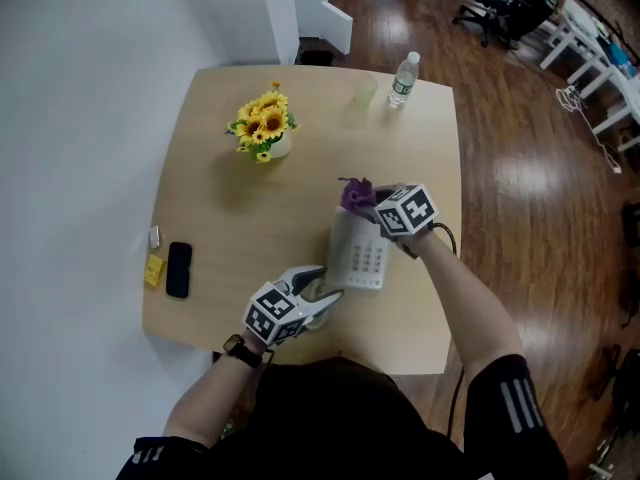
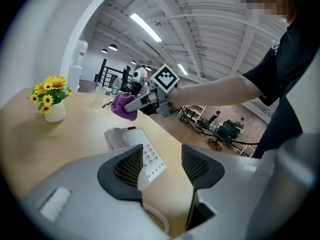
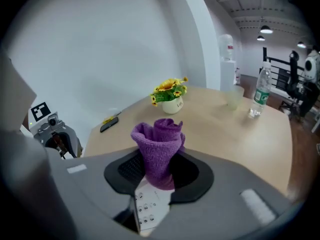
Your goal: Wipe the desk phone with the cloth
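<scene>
Pale wooden desk (image 1: 230, 268), square top, set against a white wall. The white desk phone (image 1: 362, 256) lay on its near right part, keypad up.

The right hand-held gripper (image 1: 368, 206) was over the phone's far end, clenched on a bunched purple cloth (image 3: 157, 144). The wad stood up between the jaws, with keypad buttons showing just below it. The left hand-held gripper (image 2: 160, 164) sat at the phone's near left corner with its jaws apart and nothing clamped. The phone's corner showed in the gap and the coiled cord (image 2: 155, 216) ran beneath.

Farther off were a sunflower pot (image 1: 264, 133) and a water bottle (image 1: 403, 78) at the far edge, well apart from the work. A black mobile phone (image 1: 178, 268) lay near the left edge.

Risks, as judged:
- The phone looked light. A firm wipe might slide it toward the near edge, since the left jaws only flanked it and did not hold it.
- The cloth was pinched as a tall roll, so little of it seemed to face the phone. The hard jaw tips might scrape or press keys instead.
- Whether the cloth touched the phone could not be told.
- The cord could snag the left jaws if that gripper shifted.

Pose: the right forearm reached forward along the phone's right side, wrist turned inward so the jaws pointed left across the phone. The left forearm angled in from the near left, jaws pointing right toward the phone.
</scene>
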Demonstrator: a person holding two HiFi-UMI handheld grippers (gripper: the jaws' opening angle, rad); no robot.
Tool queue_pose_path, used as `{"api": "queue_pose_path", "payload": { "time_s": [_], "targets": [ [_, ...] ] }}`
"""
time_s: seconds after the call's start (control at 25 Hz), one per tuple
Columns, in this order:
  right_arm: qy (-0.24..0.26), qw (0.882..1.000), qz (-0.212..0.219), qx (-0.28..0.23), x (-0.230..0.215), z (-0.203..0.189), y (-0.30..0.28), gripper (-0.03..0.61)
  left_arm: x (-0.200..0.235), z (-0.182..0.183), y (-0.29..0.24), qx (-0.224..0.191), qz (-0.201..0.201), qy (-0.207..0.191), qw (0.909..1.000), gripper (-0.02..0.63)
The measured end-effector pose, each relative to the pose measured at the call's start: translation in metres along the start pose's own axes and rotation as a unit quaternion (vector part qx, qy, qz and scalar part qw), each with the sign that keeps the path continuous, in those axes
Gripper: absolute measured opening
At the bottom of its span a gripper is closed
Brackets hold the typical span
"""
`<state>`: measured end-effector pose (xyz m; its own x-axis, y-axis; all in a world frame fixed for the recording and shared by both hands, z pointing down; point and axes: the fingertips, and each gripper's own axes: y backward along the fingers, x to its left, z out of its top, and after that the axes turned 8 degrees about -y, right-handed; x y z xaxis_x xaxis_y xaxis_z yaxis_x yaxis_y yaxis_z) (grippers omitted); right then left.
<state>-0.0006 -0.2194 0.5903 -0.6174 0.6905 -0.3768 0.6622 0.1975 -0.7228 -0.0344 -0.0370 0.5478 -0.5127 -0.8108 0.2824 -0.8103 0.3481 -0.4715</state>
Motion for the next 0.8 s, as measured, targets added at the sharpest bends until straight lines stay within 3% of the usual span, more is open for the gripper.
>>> {"api": "queue_pose_path", "payload": {
  "time_s": [0.4, 0.64, 0.8],
  "targets": [
    [0.031, 0.99, 0.025, 0.134, -0.012, -0.008, -0.072, 0.13, 0.009, -0.011, -0.015, 0.009, -0.012, 0.018, 0.9997, 0.238],
    [0.048, 0.981, 0.004, 0.187, -0.031, -0.023, -0.069, 0.129, 0.007, -0.013, -0.02, 0.013, -0.016, 0.021, 0.9996, 0.238],
    [0.042, 0.981, -0.015, 0.191, -0.053, -0.036, -0.051, 0.129, 0.008, -0.01, -0.023, 0.013, -0.018, 0.018, 0.9996, 0.238]
  ]
}}
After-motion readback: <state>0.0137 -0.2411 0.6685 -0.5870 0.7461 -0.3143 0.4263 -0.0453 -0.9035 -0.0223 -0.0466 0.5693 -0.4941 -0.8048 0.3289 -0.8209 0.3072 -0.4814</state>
